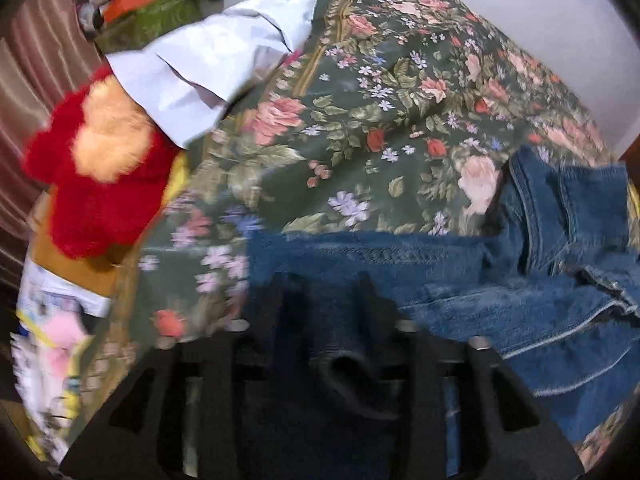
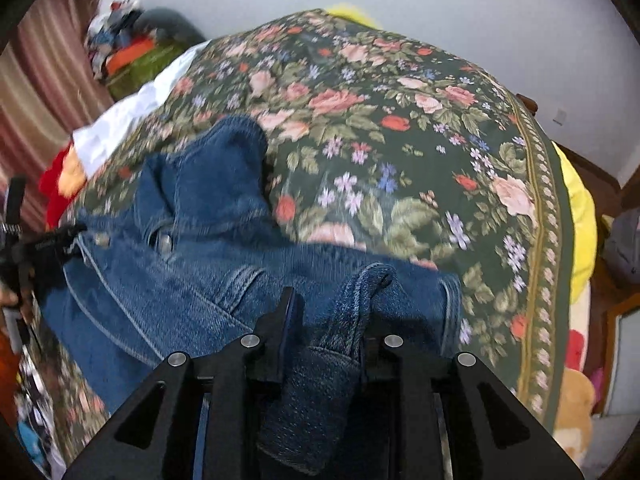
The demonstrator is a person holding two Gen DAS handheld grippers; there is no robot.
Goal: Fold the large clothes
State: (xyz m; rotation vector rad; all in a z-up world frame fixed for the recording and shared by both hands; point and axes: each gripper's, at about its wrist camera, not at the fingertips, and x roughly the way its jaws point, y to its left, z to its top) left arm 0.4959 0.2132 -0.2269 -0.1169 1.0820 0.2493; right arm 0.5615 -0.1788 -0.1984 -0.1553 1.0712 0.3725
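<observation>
I have denim pinched in both tools. My right gripper (image 2: 328, 320) has its jaws drawn in to a narrow gap, with a rolled bunch of the denim jacket (image 2: 192, 264) wedged between them and trailing back toward the camera. My left gripper (image 1: 326, 304) is much the same: jaws close together, a dark fold of the same jacket (image 1: 460, 280) caught between them, though blur softens the edges and I can't judge how firm that bite is.

From the right wrist view I can also see the left tool at the far left edge, right against the jacket's side, so I'm holding the garment at two spots well apart. I'd judge this to be the start of a fold: the jacket is gripped and partly lifted, not yet laid flat.

The jacket sits near the front edge of the floral bedspread (image 2: 420, 140), crumpled, collar and a metal button (image 2: 164, 242) facing up. Further off lie a pale blue garment (image 1: 208, 64), a red plush toy (image 1: 96, 184) and a heap of clothes (image 1: 140, 8) by the curtain.

Next, I think, I need to pull my hands apart evenly to tension the cloth, then spread it smooth before folding. Thick denim could slip from such bunched grips.
</observation>
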